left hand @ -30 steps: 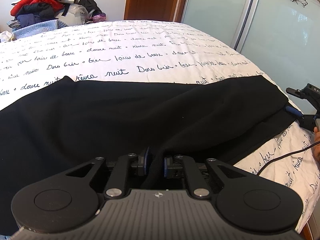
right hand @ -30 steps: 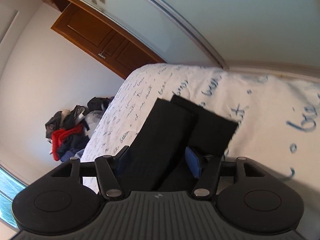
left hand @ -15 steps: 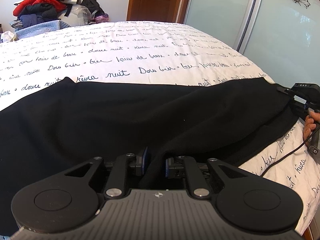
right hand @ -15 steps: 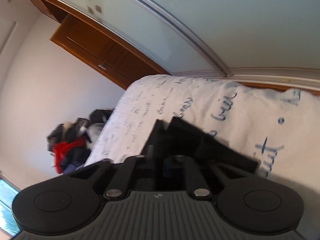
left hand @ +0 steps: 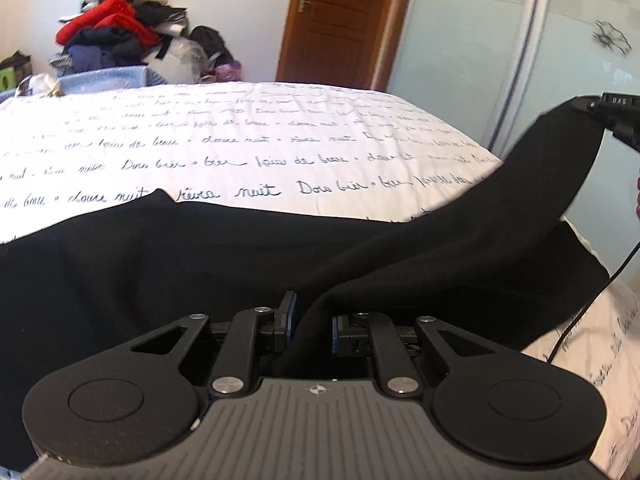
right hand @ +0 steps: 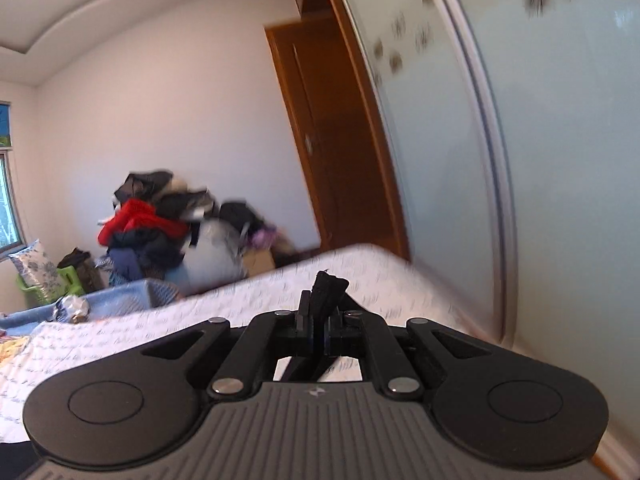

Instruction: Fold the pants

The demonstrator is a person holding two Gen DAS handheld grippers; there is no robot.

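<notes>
One pair of black pants lies across the near part of the bed, its long axis running from nine o'clock to three o'clock in the left wrist view, with the white script-printed cover bare beyond it toward twelve. The left gripper sits at six o'clock of that view, its two blue pads close together with a raised ridge of the black cloth pinched between them, so it is clenched on the near edge of the pants about midway along their length. The right gripper shows at two to three o'clock, raised off the bed, and the far end of the pants rises in a taut band from the mattress up to it. In the right wrist view that claw is clamped tight, a small tuft of black cloth standing up out of the jaws at twelve o'clock. The coming move, judged from this, turns on that lifted end: it lies at the three o'clock end of the long axis, the right hand is the nearer one to it, and it would be carried along the axis toward nine o'clock while the left grip marks the crease. By count: one pair of pants, two grippers, both gripping cloth, one heap of clothes at eleven o'clock, one wooden door at twelve.
</notes>
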